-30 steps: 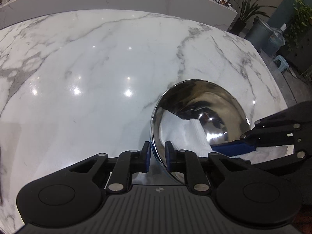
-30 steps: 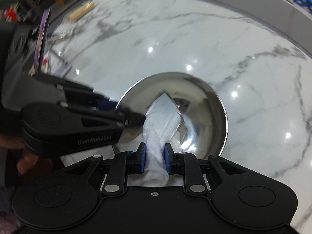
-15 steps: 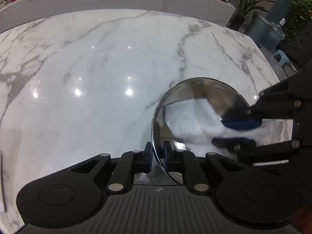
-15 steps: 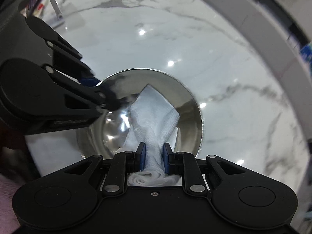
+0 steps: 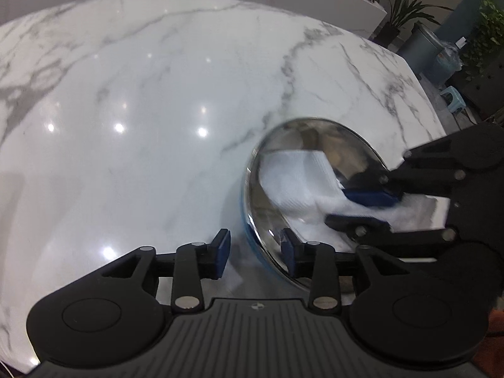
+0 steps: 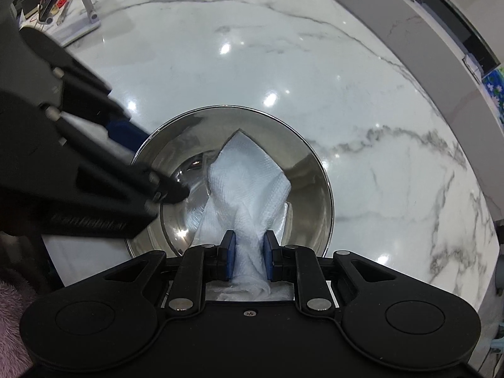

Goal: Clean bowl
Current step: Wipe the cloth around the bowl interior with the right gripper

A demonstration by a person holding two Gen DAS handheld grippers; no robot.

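Now the steel bowl (image 6: pixel 239 170) sits on the marble counter (image 5: pixel 141 100). Its near rim passes between the left gripper (image 5: pixel 255 253)'s blue pads, which stand apart — not pinching it. Meanwhile the right gripper (image 6: pixel 246 260) is clamped on a white paper towel (image 6: pixel 249 186) — the free end lies inside the bowl.

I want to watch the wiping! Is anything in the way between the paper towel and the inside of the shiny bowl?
Nothing visible blocks it. The right gripper is shut on the white paper towel, which already lies inside the steel bowl. The left gripper is open, its fingers either side of the near rim.
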